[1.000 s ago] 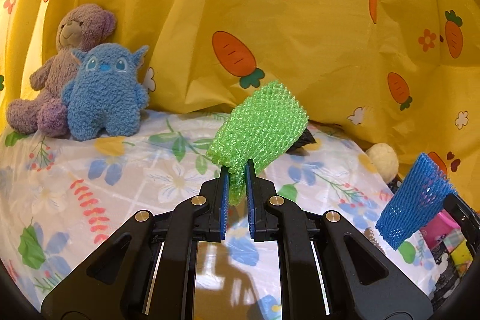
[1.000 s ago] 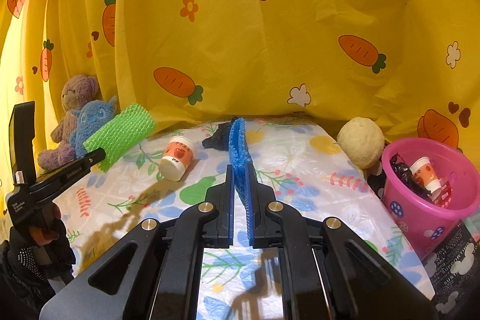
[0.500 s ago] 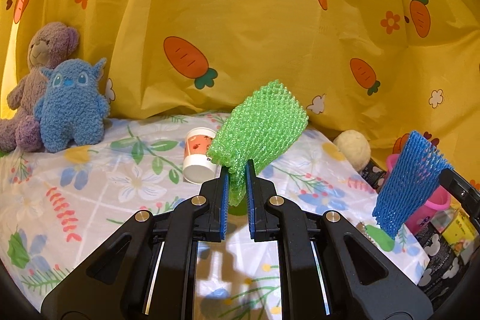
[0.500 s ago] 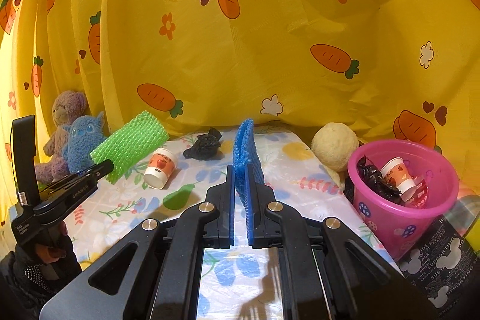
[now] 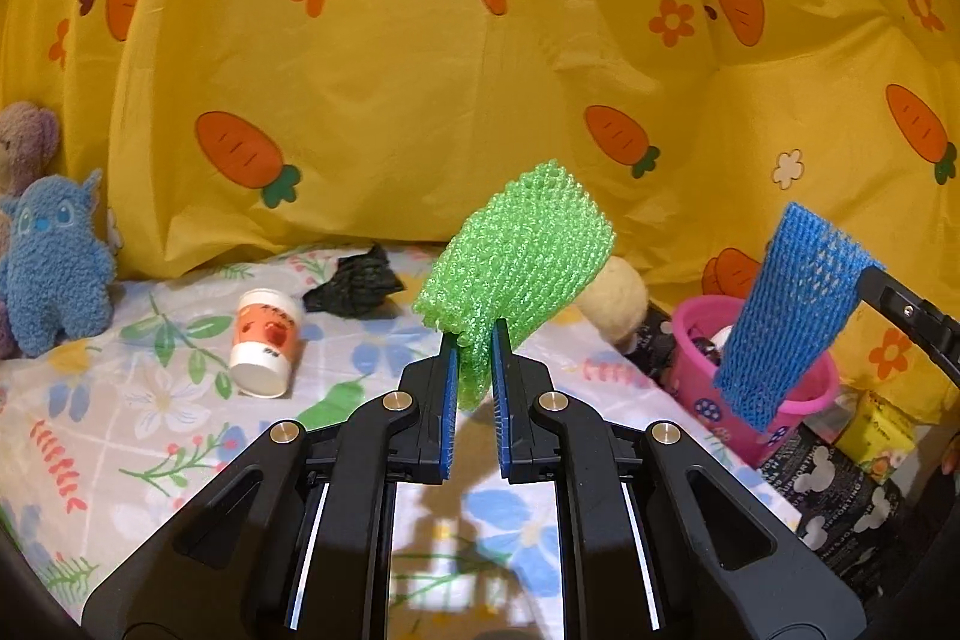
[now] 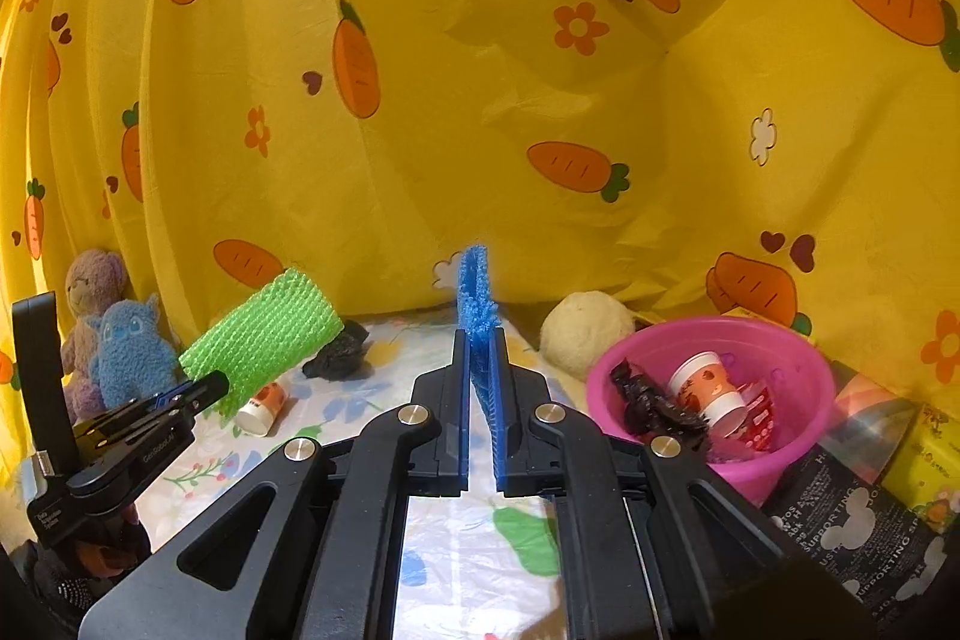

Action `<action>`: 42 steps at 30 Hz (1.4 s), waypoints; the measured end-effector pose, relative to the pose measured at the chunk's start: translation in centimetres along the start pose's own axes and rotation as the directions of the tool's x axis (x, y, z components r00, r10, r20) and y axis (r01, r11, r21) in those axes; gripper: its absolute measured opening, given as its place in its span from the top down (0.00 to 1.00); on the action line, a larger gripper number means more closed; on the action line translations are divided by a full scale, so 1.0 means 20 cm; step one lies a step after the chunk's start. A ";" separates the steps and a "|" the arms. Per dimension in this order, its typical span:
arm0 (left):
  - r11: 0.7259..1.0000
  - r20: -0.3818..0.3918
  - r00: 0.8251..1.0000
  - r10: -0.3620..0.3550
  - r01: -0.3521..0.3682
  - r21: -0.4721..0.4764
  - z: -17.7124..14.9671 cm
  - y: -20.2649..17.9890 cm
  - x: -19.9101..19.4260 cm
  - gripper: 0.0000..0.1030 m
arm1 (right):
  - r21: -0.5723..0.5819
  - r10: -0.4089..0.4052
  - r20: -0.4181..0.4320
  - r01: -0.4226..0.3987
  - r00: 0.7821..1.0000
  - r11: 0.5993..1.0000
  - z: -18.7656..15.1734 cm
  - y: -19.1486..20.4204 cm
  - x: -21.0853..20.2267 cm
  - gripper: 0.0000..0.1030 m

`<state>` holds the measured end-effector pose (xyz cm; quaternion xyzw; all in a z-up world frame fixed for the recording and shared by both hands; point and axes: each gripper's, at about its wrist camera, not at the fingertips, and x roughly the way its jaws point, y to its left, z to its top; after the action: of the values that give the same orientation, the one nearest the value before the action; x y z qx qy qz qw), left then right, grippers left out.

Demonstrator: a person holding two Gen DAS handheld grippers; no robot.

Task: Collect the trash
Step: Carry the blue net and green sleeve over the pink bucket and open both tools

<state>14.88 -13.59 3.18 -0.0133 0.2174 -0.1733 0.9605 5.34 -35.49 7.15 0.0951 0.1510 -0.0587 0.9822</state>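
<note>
The left gripper (image 5: 474, 340) is clamped on the lower edge of a green foam net (image 5: 516, 250), a soft tube of open mesh that stands up and leans to the right above the black fingers with blue ribbed pads. The right gripper (image 6: 477, 340) is clamped on a blue foam net (image 6: 476, 298) of the same webbed texture, seen edge-on as a thin upright strip. Both nets are held in the air above the table (image 5: 180, 400), which is covered with a glossy floral plastic sheet. On it lie a paper cup (image 5: 267, 340) on its side and a crumpled black bag (image 5: 354, 280). A round pink plastic bucket (image 6: 804, 400) at the right already holds a cup and dark wrappers. Two fuzzy plush toys (image 6: 120, 346) sit at the left against the yellow carrot-print curtain (image 6: 480, 70).
</note>
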 end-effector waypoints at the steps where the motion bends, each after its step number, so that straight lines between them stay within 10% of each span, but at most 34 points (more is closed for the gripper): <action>1: 1.000 0.002 1.000 -0.022 0.022 0.011 0.02 -0.05 0.01 0.91 | 0.007 -0.016 0.007 0.016 1.000 1.000 0.02 -0.03 0.00 0.93; 16: 0.954 -0.087 0.963 -0.256 0.266 0.138 0.01 -0.75 0.42 0.90 | 0.084 -0.222 0.021 0.219 0.975 0.972 0.10 -0.53 0.14 0.93; 37: 0.898 -0.223 0.900 -0.373 0.411 0.157 -0.15 -1.04 0.75 0.90 | 0.099 -0.239 -0.099 0.249 0.966 0.964 -0.04 -0.69 0.35 0.93; 42: 0.867 -0.257 0.860 -0.441 0.482 0.127 -0.16 -1.05 0.79 0.87 | 0.103 -0.235 -0.112 0.246 0.966 0.964 -0.05 -0.70 0.38 0.93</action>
<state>20.05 -38.52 -4.20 0.0443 0.2951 -0.4191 0.8575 10.28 -49.60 1.52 0.1356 0.2061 -0.1814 0.9520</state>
